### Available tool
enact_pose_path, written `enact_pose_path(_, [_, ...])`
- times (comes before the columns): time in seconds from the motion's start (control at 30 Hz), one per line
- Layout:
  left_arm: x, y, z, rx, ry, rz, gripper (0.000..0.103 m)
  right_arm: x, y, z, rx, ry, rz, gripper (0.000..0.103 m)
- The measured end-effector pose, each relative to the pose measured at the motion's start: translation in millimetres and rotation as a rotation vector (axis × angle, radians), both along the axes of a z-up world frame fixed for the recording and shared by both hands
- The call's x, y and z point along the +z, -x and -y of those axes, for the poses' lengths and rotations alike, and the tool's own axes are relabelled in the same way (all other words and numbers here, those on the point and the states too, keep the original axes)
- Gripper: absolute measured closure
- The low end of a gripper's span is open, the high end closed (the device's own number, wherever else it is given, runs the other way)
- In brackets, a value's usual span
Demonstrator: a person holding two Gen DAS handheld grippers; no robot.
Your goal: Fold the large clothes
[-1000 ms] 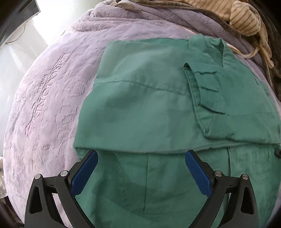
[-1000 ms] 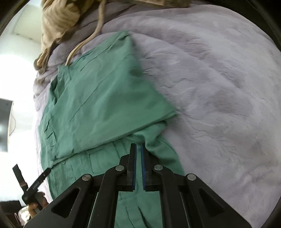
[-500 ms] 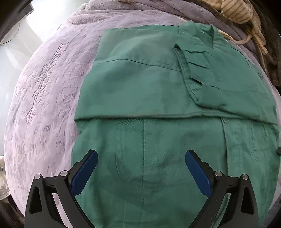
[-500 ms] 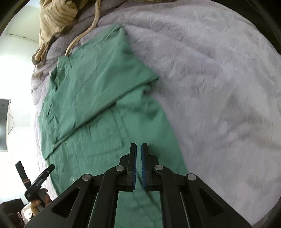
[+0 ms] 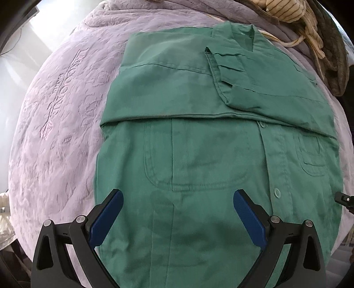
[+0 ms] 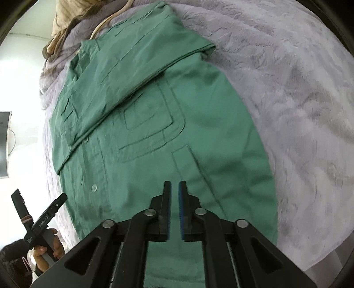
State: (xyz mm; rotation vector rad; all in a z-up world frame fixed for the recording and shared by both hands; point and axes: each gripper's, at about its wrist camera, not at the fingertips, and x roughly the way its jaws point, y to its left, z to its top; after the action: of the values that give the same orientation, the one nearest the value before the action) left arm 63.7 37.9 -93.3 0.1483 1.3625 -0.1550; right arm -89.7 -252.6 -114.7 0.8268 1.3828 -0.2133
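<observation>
A green button-up shirt (image 5: pixel 199 155) lies on a lilac blanket (image 5: pixel 62 110), its top part folded down over the chest, a sleeve laid across. My left gripper (image 5: pixel 177 195) hangs open over the shirt's lower front, nothing between its blue pads (image 5: pixel 106 219). In the right wrist view the same shirt (image 6: pixel 154 133) fills the middle, with my right gripper (image 6: pixel 175 182) above its lower part. Its jaws are opening, a narrow gap shows, and no cloth is between them. The left gripper (image 6: pixel 39 219), held by a hand (image 6: pixel 46 250), shows at the lower left of that view.
The lilac blanket (image 6: pixel 298 88) spreads wide to the right of the shirt. A striped beige cloth (image 5: pixel 285 11) and dark fabric are piled at the far edge beyond the collar. A bright wall and a dark screen lie to the left.
Both grippers have drawn back from the fold line toward the shirt's near hem, so more of the lower front shows. The right jaws have parted a little.
</observation>
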Motion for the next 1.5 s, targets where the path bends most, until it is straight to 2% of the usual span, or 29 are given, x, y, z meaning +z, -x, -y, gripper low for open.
enact_pose_path(0.03, [1.8,2.3,0.2,-0.001,-0.002,-0.001,0.004,3.1,1.1,-2.6,0.001,0.019,-0.005,0.032])
enact_pose_path(0.07, [4.3,5.7,-0.4,-0.003,-0.005,-0.002,0.004,6.3,1.9,-4.3,0.001,0.032,0.004,0.020])
enact_pose_path(0.27, [13.3,20.8,-2.7,0.024,0.006,-0.028,0.002,16.7,2.3,-16.0,0.037,0.002,0.025,0.020])
enact_pose_path(0.5, [28.1,36.3,-5.4,0.038,-0.003,-0.012,0.001,23.8,9.0,-20.5,0.019,-0.008,0.021,0.020])
enact_pose_path(0.73, [30.8,47.1,-11.1,0.043,-0.007,-0.024,0.001,29.0,16.5,-17.0,0.013,0.005,0.022,0.018])
enact_pose_path(0.83, [30.2,49.3,-10.9,0.041,-0.014,-0.031,0.001,30.4,19.8,-16.4,0.013,0.006,0.039,0.009])
enact_pose_path(0.87, [30.2,49.1,-12.3,0.041,-0.014,-0.034,0.001,31.1,20.8,-16.9,0.015,0.007,0.048,0.002])
enact_pose_path(0.93, [29.7,50.4,-14.6,0.040,-0.013,-0.039,0.001,34.0,22.9,-16.9,0.029,0.027,0.060,0.000])
enact_pose_path(1.03, [29.0,55.2,-25.1,0.045,0.001,-0.058,0.001,33.4,25.4,-14.3,0.062,0.052,0.032,0.000])
enact_pose_path(1.27, [7.0,68.6,-76.1,0.103,-0.019,-0.129,0.002,14.7,56.7,19.0,0.018,0.013,-0.047,0.000])
enact_pose_path(1.4, [-12.5,81.0,-106.8,0.143,0.061,-0.213,0.001,0.4,87.5,38.7,-0.002,0.004,-0.078,0.000])
enact_pose_path(1.5, [-27.9,90.7,-120.3,0.153,0.119,-0.274,0.002,-16.6,107.6,44.1,-0.011,-0.071,-0.106,0.000])
